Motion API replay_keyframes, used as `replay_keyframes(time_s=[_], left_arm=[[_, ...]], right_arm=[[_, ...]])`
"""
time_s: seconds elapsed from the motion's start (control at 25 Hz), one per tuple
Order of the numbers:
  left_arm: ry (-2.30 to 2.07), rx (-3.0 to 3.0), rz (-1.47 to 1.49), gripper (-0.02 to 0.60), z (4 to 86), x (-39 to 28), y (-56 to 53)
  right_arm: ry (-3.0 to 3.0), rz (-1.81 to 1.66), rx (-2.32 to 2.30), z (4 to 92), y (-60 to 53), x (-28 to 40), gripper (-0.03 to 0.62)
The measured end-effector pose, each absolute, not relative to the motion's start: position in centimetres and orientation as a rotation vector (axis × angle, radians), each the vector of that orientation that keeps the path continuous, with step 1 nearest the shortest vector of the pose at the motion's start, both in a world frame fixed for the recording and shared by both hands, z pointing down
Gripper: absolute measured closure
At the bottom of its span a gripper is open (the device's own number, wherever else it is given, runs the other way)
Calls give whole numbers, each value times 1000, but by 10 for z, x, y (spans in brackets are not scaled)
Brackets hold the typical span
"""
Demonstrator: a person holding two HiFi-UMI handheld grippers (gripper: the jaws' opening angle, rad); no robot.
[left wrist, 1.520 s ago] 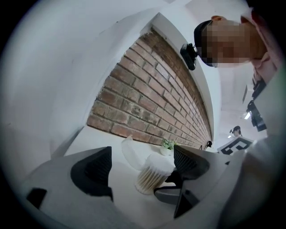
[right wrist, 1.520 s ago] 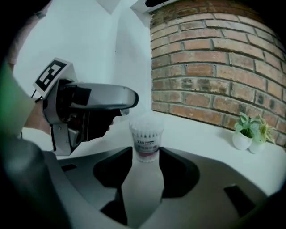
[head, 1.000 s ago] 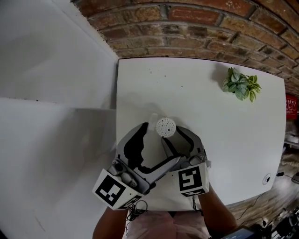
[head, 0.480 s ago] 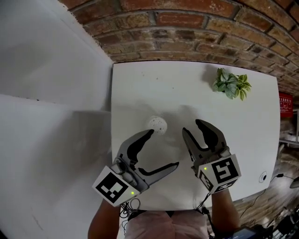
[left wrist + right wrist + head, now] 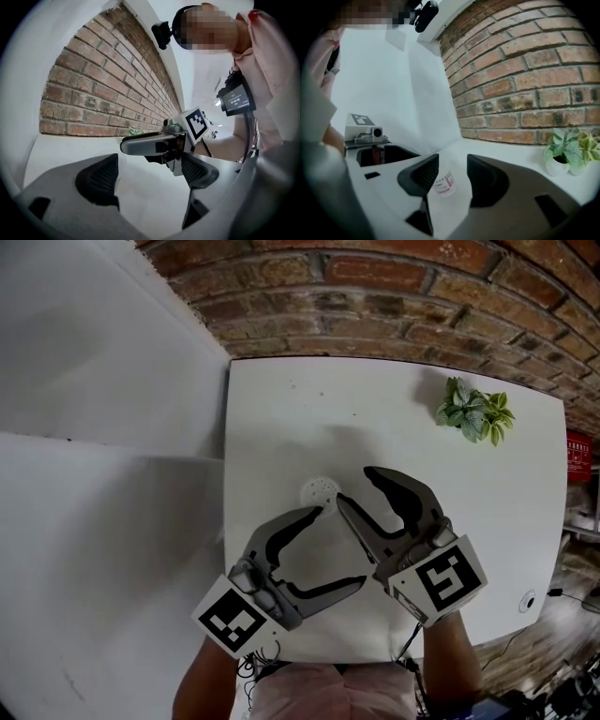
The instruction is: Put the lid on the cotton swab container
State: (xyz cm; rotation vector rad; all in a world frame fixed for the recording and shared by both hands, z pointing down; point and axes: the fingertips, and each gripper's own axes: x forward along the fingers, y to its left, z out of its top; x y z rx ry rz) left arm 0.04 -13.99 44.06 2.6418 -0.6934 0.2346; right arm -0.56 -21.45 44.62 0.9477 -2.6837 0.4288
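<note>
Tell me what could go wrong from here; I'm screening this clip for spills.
1. The cotton swab container stands upright right by the tips of the left claw and the right claw, whose jaws are opening. A sideways nudge could topple it.
2. The two claws sit very close together and might knock each other.
3. Neither claw holds a lid and no loose one shows, and I can't tell whether the container is capped.

One cotton swab container [image 5: 320,492] is counted at mid-frame, one potted plant [image 5: 473,412] at the upper right (small, green-leaved), and one white table [image 5: 281,427] beneath both.
</note>
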Motion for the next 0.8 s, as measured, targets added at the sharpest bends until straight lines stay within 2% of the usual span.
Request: replay_keyframes(time_s=[0.36, 0.6, 0.68, 0.8], left_arm=[[-643, 2701, 249, 153, 441, 11, -140], [-758, 2637, 199, 159, 423, -2, -143], [-871, 2601, 146, 197, 405, -16, -147], [-1063, 2621, 108, 351, 370, -36, -153]], right_arm=[[-2670, 440, 850, 460, -217, -10, 407], [-2706, 435, 971, 432, -224, 3, 410], [-2707, 428, 1024, 416, -221, 10, 410], [-2716, 406, 1119, 387, -212, 19, 435]])
